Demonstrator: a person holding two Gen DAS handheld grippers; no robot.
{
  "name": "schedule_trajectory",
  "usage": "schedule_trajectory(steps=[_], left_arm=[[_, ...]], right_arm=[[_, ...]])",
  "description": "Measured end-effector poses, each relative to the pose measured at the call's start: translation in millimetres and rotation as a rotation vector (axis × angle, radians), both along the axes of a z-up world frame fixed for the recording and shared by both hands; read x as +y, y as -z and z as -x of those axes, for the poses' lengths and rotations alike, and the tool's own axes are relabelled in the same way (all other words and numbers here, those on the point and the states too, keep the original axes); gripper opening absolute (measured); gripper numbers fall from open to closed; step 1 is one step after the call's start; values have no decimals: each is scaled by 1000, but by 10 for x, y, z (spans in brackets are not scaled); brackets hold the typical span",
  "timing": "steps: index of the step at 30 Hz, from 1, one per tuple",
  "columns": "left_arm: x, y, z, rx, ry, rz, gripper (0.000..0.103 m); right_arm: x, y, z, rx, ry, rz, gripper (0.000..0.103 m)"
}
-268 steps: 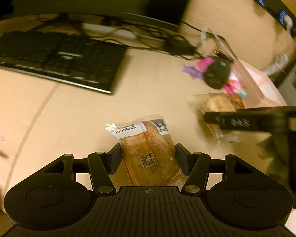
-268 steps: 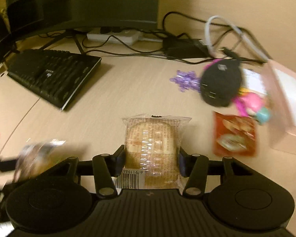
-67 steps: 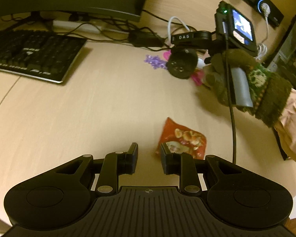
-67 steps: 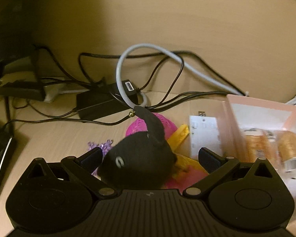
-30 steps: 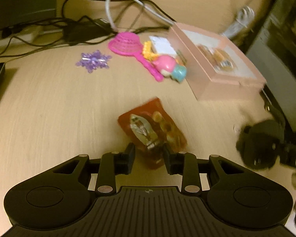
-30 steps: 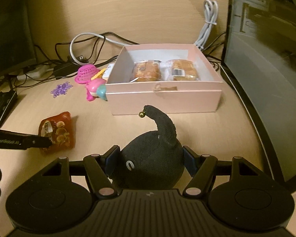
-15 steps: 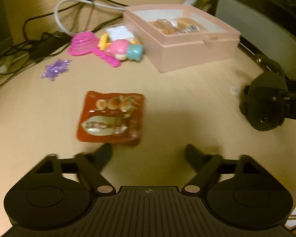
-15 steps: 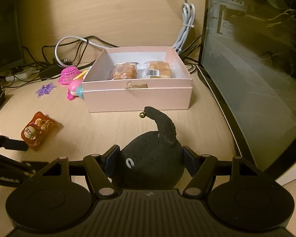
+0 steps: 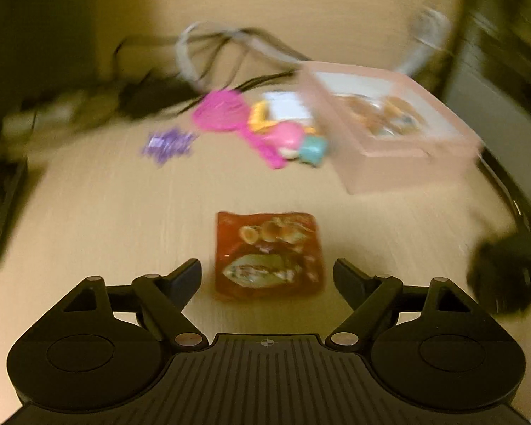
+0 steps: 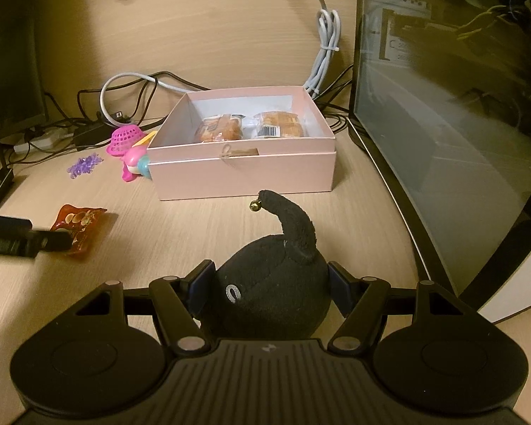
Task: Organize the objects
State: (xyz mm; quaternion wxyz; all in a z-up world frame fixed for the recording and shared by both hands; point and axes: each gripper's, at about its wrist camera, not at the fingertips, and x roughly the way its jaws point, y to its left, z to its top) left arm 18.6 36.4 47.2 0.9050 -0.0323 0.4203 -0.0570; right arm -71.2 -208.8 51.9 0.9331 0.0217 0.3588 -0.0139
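Left tool [image 9: 267, 276]: released. Its jaws have just been closing slightly from their widest, and stand wide to either side of the flat red snack packet [image 9: 267, 253], pads clear of it. The packet lies flat on the light wood-grain bench [image 9: 106, 212]. This view is motion-blurred.

Right tool [image 10: 270, 288]: clenched on the round black plush toy [image 10: 265, 297], both pads pressed into its sides. The toy's curled tail, tipped with a small gold bell [image 10: 254, 206], points toward the open pink cardboard box [image 10: 242, 173] just beyond. Two wrapped pastries [image 10: 247, 125] lie side by side at the box's far wall.

Pink plastic toys [image 10: 131, 150] sit touching the box's left side; purple beads [image 10: 83, 164] lie near them.
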Motion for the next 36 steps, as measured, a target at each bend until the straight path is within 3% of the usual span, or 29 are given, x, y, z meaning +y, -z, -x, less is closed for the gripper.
schedule_trajectory(steps=[5,10,15,21,26,32,36], left_arm=[[12,88,-215,43,-24,86,86],[-233,161,-290,47,13,-41,86],[-298,226,-308,26,43,-116,86],[-190,224,-265,0,66,-86,83],[-126,180,-98,9,124,-51,82],[-152,-52,252,4,244,42,82],[-313,-297,227,-52,302,80,82]], right_arm=[[-27,-5,1,7,-12,-11,69],[-2,2,-9,8,-20,-2,69],[31,-7,-4,10,-31,10,69],[47,-81,10,40,-42,5,68],[41,-337,67,21,-58,-3,68],[47,-599,180,2,-66,3,68],[73,-702,256,1,-72,0,68]])
